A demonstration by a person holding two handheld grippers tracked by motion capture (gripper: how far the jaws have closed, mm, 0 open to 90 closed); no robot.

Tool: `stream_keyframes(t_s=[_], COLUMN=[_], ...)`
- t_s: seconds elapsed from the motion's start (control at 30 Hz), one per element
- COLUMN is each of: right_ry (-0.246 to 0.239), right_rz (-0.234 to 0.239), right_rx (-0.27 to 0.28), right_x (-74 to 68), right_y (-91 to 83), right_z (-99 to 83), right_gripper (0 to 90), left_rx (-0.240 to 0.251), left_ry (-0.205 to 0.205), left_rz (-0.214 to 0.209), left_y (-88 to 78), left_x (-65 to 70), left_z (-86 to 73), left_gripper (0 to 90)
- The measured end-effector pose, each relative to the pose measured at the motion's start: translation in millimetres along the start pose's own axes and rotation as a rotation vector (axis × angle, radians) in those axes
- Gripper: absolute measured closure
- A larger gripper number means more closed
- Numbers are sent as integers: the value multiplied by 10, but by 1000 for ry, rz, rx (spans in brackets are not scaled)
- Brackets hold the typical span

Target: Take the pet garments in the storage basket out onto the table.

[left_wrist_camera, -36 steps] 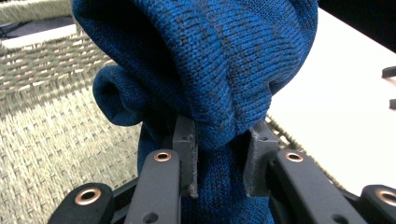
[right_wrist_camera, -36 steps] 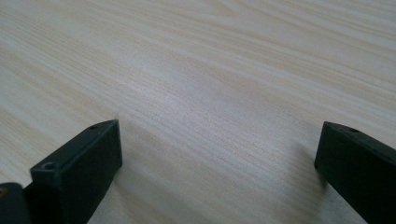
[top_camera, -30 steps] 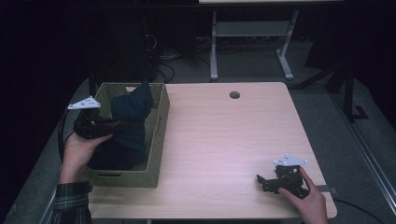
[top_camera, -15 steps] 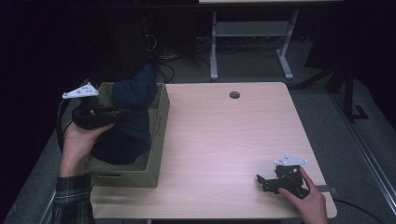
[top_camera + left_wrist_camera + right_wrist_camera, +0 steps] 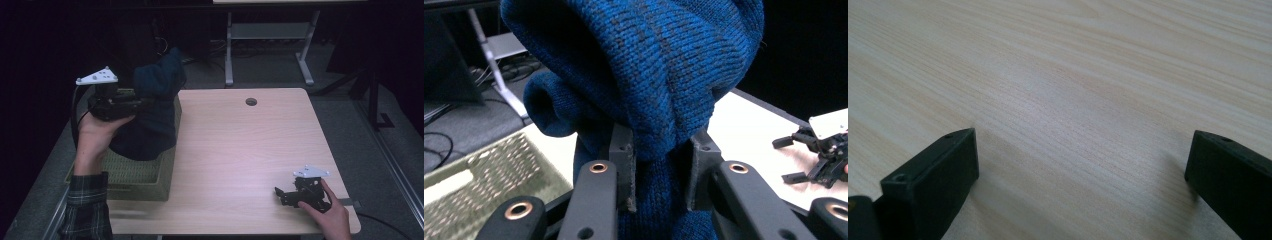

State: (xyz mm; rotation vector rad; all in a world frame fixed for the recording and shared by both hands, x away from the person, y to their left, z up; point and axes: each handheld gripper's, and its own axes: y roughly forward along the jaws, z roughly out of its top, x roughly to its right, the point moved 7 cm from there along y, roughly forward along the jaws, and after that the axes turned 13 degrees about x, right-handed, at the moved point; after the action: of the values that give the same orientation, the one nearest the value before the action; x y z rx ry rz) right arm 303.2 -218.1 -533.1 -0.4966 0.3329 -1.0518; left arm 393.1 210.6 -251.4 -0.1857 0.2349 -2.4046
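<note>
Left gripper (image 5: 659,170) clamps a fold of the dark blue knitted sweater (image 5: 649,70), held up above the olive-green woven basket (image 5: 135,175) at 9 o'clock on the light wooden table (image 5: 240,150); the sweater's lower part hangs into the basket. Right gripper (image 5: 282,192) sits at 5 o'clock, jaws wide apart, nothing between them, low over bare tabletop.

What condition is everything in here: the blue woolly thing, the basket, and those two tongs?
Blue knit garment: pinched, hanging partly out of the basket.
Green basket: upright, open-topped, at the table's left edge.
Left tongs: clamped on the garment.
Right tongs: open, resting on the table.
</note>
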Motion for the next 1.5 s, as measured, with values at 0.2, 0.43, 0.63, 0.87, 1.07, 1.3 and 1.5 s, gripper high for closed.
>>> stream_keyframes(t_s=[0.2,0.43,0.63,0.87,1.07,1.3,1.5], right_ry=[0,-1,2,2,2,0,1], right_rz=[0,0,0,0,0,-1,-2], right_rx=[-1,-1,-1,-1,1,2,1], right_x=[1,1,-1,-2,-2,0,0], right_y=[-1,-1,-2,-2,-2,-1,-1], right_z=[0,0,0,0,2,2,2], right_gripper=[5,4,4,5,5,4,5], left_rx=[17,24,7,-6,-5,-27,-53], left_ry=[10,19,28,32,32,20,18], left_rz=[-41,-81,-127,-177,-198,-225,-250], left_y=[214,448,745,1046,1321,1629,1850], left_x=[147,317,516,743,918,1045,1152], left_z=[111,173,154,95,19,-152,-312], left_gripper=[709,709,709,709,708,708,707])
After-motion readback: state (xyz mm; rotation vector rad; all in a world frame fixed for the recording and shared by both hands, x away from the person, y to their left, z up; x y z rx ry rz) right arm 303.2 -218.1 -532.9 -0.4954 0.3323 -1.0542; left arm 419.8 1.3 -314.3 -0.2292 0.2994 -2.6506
